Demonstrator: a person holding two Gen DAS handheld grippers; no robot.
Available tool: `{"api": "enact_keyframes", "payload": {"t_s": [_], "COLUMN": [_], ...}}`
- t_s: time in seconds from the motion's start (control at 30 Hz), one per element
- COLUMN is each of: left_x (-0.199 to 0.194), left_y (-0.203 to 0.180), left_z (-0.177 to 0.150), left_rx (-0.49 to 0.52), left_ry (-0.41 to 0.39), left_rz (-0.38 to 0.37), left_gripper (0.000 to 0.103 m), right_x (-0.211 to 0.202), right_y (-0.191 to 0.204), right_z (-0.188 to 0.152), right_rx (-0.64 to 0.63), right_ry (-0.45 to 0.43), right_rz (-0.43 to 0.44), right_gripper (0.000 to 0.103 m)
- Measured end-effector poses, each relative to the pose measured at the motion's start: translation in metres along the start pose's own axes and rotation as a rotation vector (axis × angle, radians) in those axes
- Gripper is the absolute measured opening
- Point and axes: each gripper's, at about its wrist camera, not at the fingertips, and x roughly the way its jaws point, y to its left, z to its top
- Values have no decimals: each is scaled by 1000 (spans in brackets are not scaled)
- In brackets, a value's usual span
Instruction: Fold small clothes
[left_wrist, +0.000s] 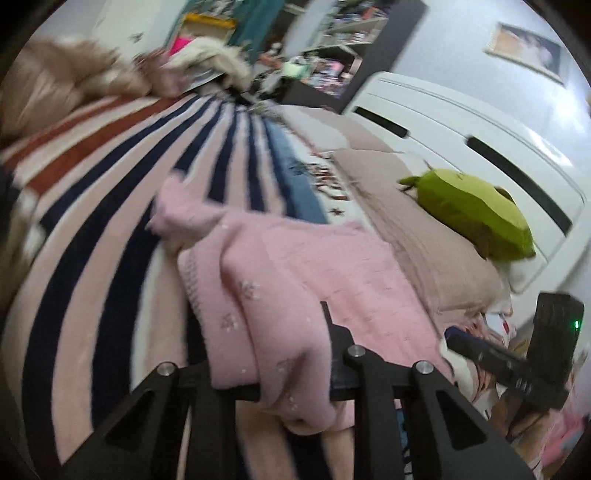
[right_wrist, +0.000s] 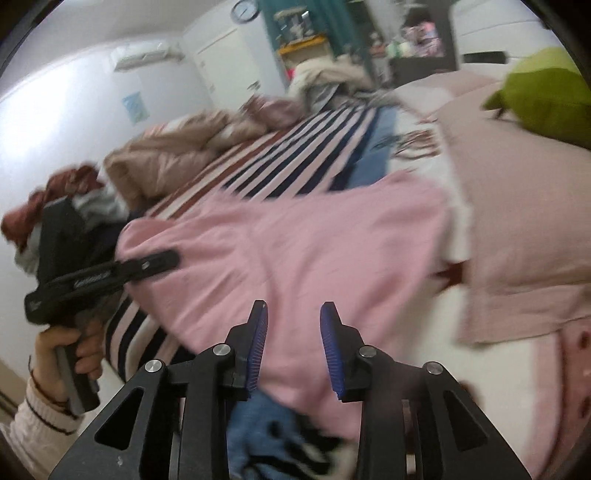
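Note:
A small pink knitted sweater (left_wrist: 317, 266) lies on the striped bed cover (left_wrist: 110, 229). My left gripper (left_wrist: 295, 354) is shut on a fold of the sweater's near edge, and the cloth drapes over its fingers. In the right wrist view the sweater (right_wrist: 314, 236) spreads across the bed, and the left gripper (right_wrist: 147, 264) shows at its left edge, held by a hand. My right gripper (right_wrist: 293, 314) is open with blue pads, just above the sweater's near part, holding nothing. It also shows in the left wrist view (left_wrist: 480, 350) at the right.
A green plush toy (left_wrist: 476, 210) lies on a beige pillow (left_wrist: 424, 240) by the white headboard (left_wrist: 480, 140). Beige and white clothes (right_wrist: 166, 155) are heaped at the bed's far side. Blue cloth (right_wrist: 266, 432) lies under my right gripper.

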Motion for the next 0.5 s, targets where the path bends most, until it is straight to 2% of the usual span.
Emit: {"api": "enact_keyframes", "payload": {"t_s": [0.17,0.27,0.4,0.47,0.5], "left_x": [25,58,111,117,114], "left_y": [-63,-105,-133,-136,-140], "left_z": [13,4,-26,-38,-39], "left_rx": [190,309,377,388,403], "left_ry": [58,147,310,315,309], "left_rz": [-69,-108,-145,-164,-179], "left_gripper": [18,19,26,33,43], "right_x": [-36,-53,-64,-67,-67], "right_y": [-42,-60,-73,-76,-78], "right_z": [3,-3,-13,-16,-18], "right_rx": [64,96,126,129,128], "right_ry": [-64,-85,-95,-91,-87], "right_rz": [-42,-48,-46,-52,-56], "right_gripper": [26,26,26,26,26]}}
